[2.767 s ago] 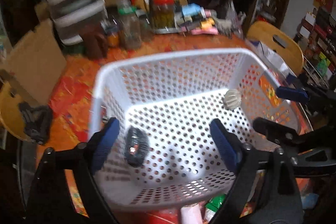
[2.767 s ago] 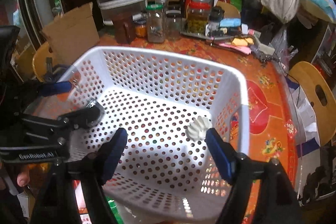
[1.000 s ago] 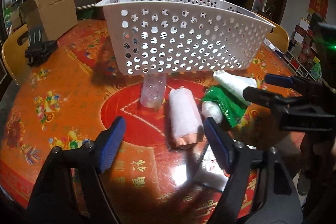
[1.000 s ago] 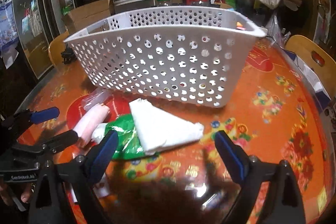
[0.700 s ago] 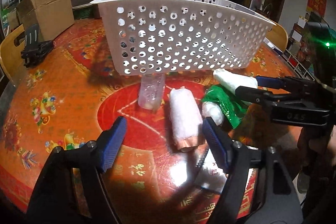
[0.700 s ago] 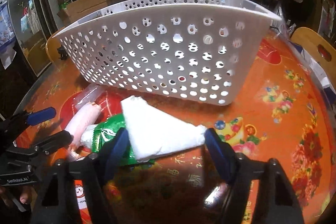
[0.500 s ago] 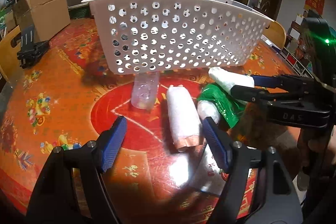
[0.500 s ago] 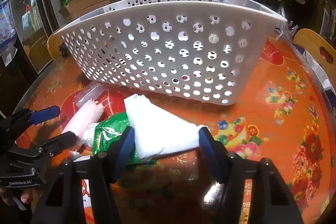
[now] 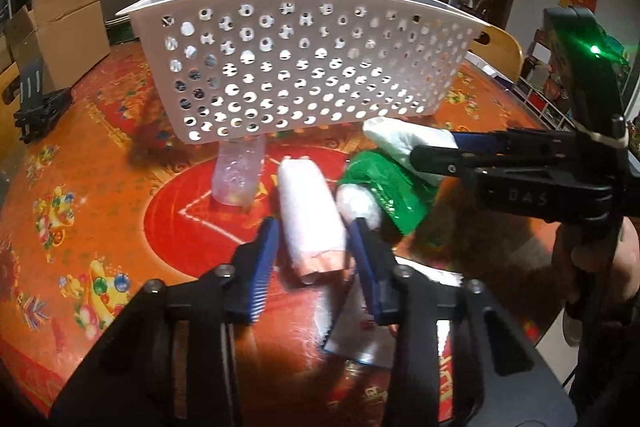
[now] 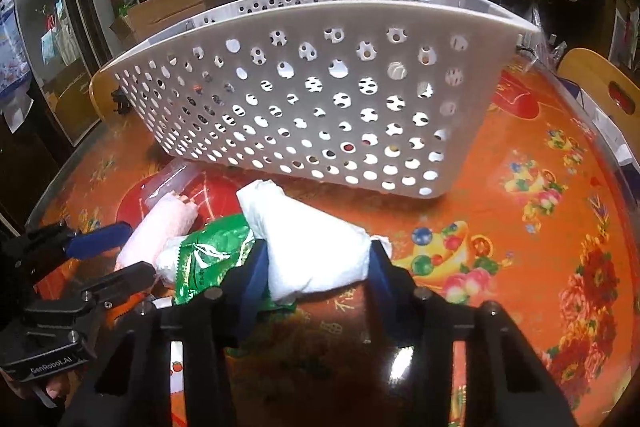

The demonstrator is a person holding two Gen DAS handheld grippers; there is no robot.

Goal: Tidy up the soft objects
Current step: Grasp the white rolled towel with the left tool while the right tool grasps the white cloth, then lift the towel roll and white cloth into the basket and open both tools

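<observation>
Both pairs of jaws have just been closing: the left gripper (image 9: 314, 251) is clamped on the pink rolled towel (image 9: 310, 215), the right gripper (image 10: 316, 263) on the white bundle (image 10: 316, 243). Beyond them the white basket (image 10: 320, 87) hides the far table; a green packet (image 10: 212, 259) lies partly covered between both.

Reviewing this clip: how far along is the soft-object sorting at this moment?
Early to middle. Done: at least one small pale item shows through the white basket holes. In hand: the left tongs have just been closing around the pink rolled towel; the right tongs likewise around the white cloth bundle. Left: both bundles, the green packet and the clear plastic piece are on the table.
</observation>
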